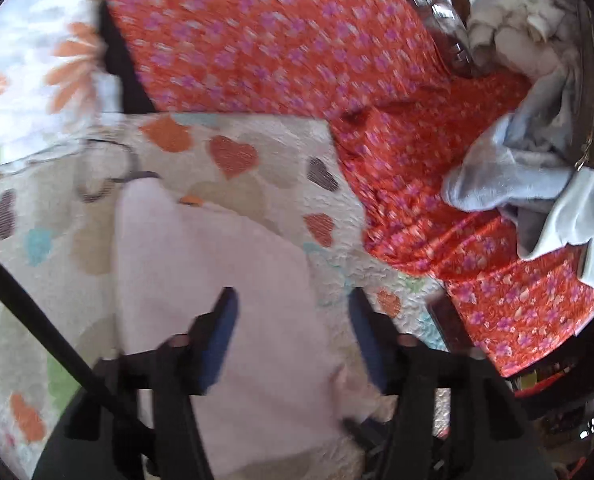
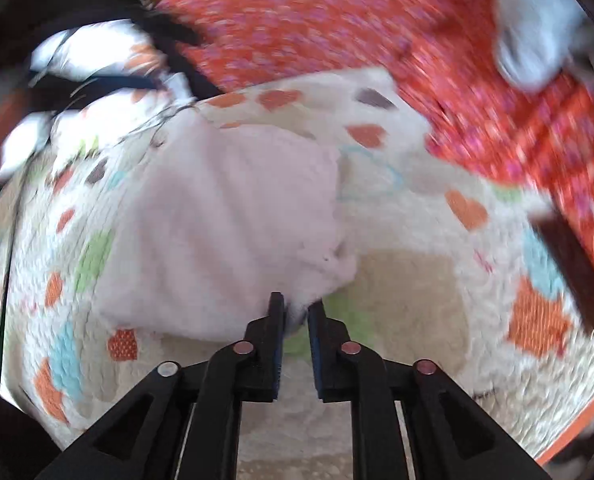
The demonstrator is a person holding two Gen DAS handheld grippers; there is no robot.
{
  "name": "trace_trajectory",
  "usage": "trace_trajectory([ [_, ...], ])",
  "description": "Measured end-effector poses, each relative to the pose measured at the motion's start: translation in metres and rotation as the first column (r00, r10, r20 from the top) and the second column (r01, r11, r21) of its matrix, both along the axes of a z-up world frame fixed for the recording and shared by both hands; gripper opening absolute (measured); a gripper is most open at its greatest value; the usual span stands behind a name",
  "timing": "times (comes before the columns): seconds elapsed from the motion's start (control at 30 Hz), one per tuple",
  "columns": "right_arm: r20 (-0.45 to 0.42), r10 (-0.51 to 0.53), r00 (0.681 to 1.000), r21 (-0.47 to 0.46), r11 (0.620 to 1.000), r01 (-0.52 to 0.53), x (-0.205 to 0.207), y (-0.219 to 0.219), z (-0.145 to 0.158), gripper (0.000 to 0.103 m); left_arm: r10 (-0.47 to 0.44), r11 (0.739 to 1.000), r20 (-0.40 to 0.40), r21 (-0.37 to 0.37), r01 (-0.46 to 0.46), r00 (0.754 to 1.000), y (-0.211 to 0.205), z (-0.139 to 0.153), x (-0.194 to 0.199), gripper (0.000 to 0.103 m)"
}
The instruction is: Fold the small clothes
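A small pale pink garment [image 1: 217, 280] lies on a quilt with coloured hearts [image 1: 257, 160]. My left gripper [image 1: 293, 308] is open, its jaws spread wide above the garment's near part. In the right wrist view the same garment [image 2: 233, 220] lies on the quilt [image 2: 409, 280]. My right gripper [image 2: 295, 312] is nearly closed and pinches the garment's near corner between its pads. Both views are motion-blurred.
A red cloth with pink flowers [image 1: 297, 40] covers the far and right side of the bed, also seen in the right wrist view [image 2: 377, 40]. A heap of pale blue and grey clothes [image 1: 529, 168] sits on it at the right. A dark flat object [image 2: 573, 268] lies at the quilt's right.
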State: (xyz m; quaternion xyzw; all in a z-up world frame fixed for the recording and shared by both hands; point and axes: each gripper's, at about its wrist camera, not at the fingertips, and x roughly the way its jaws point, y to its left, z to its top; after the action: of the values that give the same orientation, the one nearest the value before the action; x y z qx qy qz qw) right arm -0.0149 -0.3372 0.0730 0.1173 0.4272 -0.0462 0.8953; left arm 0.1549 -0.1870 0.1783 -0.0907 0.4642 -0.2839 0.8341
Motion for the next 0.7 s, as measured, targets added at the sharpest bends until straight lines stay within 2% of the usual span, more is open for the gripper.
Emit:
trace_trajectory([
  [0.03, 0.028, -0.018, 0.999, 0.052, 0.999, 0.017, -0.006, -0.009, 0.005, 0.025, 0.042, 0.999, 0.018, 0.009, -0.042, 0.999, 0.017, 0.002, -0.007, 0.070],
  [0.07, 0.062, -0.041, 0.997, 0.069, 0.997, 0.037, -0.015, -0.016, 0.013, 0.035, 0.091, 0.996, 0.036, 0.016, -0.092, 0.995, 0.038, 0.001, -0.015, 0.076],
  [0.1, 0.092, -0.063, 0.994, 0.061, 0.996, 0.058, -0.020, -0.022, 0.020, 0.043, 0.127, 0.992, 0.048, 0.020, -0.128, 0.991, 0.054, -0.001, -0.020, 0.077],
  [0.2, 0.132, -0.108, 0.985, 0.038, 0.994, 0.104, -0.018, -0.038, 0.036, 0.045, 0.219, 0.971, 0.061, 0.081, -0.223, 0.974, 0.104, -0.026, -0.030, 0.077],
  [0.27, 0.120, -0.117, 0.986, 0.043, 0.993, 0.112, -0.006, -0.041, 0.041, 0.045, 0.257, 0.961, 0.024, 0.100, -0.258, 0.966, 0.129, -0.051, -0.031, 0.077],
  [0.33, 0.106, -0.090, 0.990, 0.033, 0.996, 0.087, 0.015, -0.037, 0.041, 0.052, 0.287, 0.956, -0.050, 0.082, -0.282, 0.957, 0.147, -0.076, -0.029, 0.077],
  [0.37, 0.085, -0.067, 0.994, 0.023, 0.998, 0.065, 0.028, -0.034, 0.037, 0.059, 0.299, 0.954, -0.100, 0.063, -0.293, 0.949, 0.155, -0.090, -0.028, 0.077],
  [0.47, 0.003, -0.047, 0.999, 0.003, 0.999, 0.047, 0.066, -0.029, 0.017, 0.060, 0.289, 0.957, -0.170, 0.024, -0.290, 0.942, 0.159, -0.118, -0.029, 0.077],
  [0.57, -0.072, -0.039, 0.997, 0.023, 0.999, 0.041, 0.103, -0.027, -0.007, 0.060, 0.250, 0.968, -0.166, 0.015, -0.251, 0.954, 0.148, -0.127, -0.030, 0.077],
  [0.7, -0.108, -0.080, 0.991, 0.006, 0.997, 0.081, 0.148, -0.033, -0.025, 0.064, 0.160, 0.986, -0.141, -0.030, -0.166, 0.977, 0.122, -0.124, -0.026, 0.077],
])
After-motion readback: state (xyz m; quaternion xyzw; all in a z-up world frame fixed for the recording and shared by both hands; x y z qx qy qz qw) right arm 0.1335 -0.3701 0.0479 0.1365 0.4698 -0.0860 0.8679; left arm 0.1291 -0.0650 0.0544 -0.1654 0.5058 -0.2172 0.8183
